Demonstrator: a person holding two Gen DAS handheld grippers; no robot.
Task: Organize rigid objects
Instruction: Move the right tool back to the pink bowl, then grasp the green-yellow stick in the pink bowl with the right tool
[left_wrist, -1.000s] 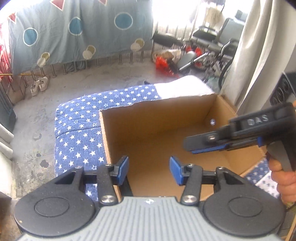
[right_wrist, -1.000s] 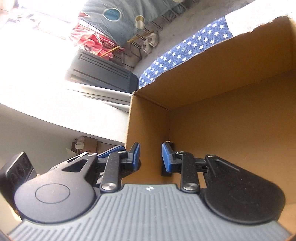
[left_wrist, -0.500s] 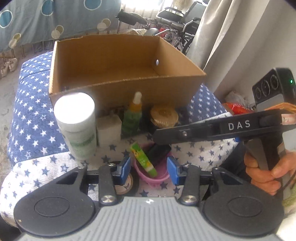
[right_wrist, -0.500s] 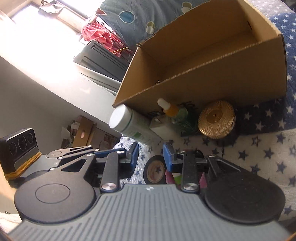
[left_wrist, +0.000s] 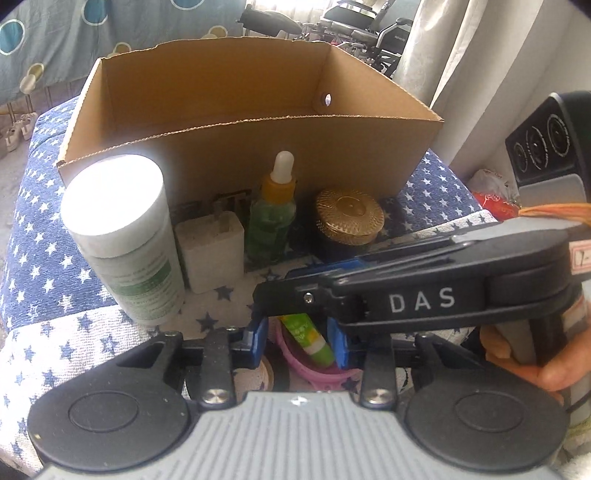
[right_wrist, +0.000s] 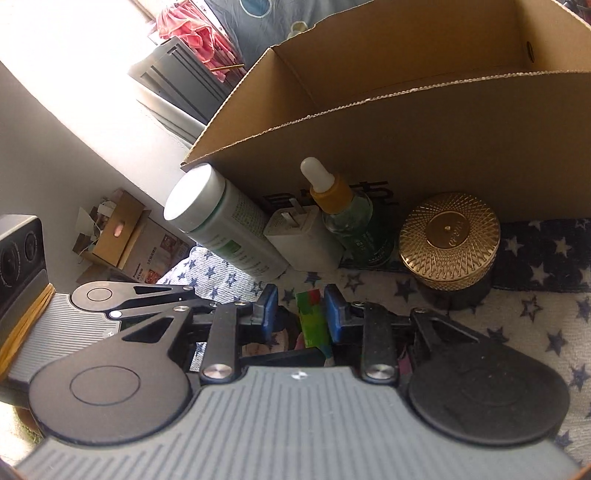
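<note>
A pink bowl holding a green tube lies in front of an open cardboard box on the star-print cover. My left gripper hangs just over the bowl, its jaws closing, with the tube seen between the pads but not pressed. My right gripper comes in from the right and crosses above the left one. It stands narrowly open, the green tube showing in the gap with room on its left side. Along the box front stand a white bottle, a white charger plug, a green dropper bottle and a gold-lidded jar.
A round beige-faced object lies left of the bowl, mostly hidden by my left finger. A person's hand holds the right gripper's handle. The cover drops off at the left; a pale curtain hangs right of the box.
Both grippers pulled back out of the box and sank to the objects in front of it. The left jaws narrowed. The right gripper swung in over the bowl.
</note>
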